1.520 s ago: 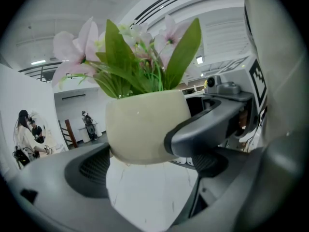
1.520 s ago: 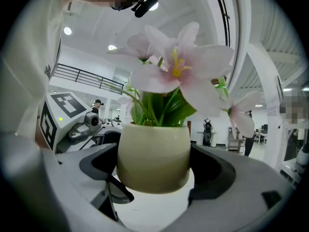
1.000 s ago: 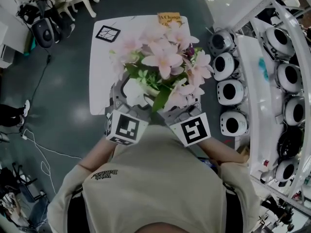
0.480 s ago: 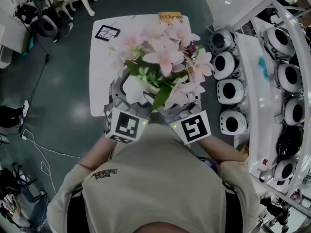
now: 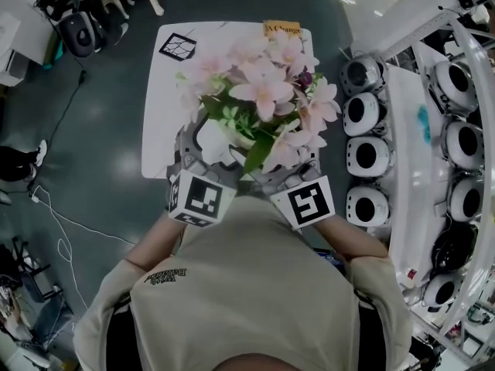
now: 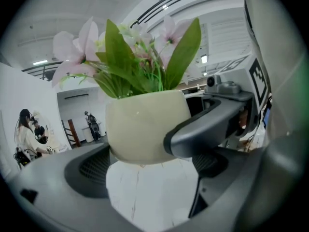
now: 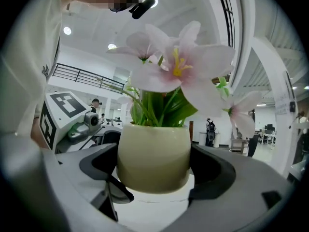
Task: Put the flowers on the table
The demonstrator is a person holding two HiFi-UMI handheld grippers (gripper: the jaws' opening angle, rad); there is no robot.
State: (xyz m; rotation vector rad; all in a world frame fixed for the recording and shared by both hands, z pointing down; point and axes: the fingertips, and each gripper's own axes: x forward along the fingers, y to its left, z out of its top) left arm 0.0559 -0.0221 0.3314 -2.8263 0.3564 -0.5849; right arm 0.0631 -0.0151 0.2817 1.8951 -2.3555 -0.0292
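A bunch of pink flowers (image 5: pixel 263 91) with green leaves stands in a cream pot (image 6: pixel 145 124), held over the white table (image 5: pixel 166 114). My left gripper (image 5: pixel 203 157) clasps the pot from the left and my right gripper (image 5: pixel 290 168) from the right, both shut on it. In the left gripper view the pot hangs just above the white tabletop (image 6: pixel 145 197), with a right gripper finger (image 6: pixel 207 124) wrapped across it. In the right gripper view the pot (image 7: pixel 153 156) sits snug between the two jaws. From the head the blooms hide most of the pot.
A black-and-white marker card (image 5: pixel 177 46) lies at the table's far left corner and a yellow booklet (image 5: pixel 281 28) at its far edge. A rack of round white devices (image 5: pixel 365 154) runs along the right. Cables (image 5: pixel 54 215) trail on the floor at left.
Both grippers keep their hold on the pot. The table and the rack have slid slightly in the head view as the person shifts.
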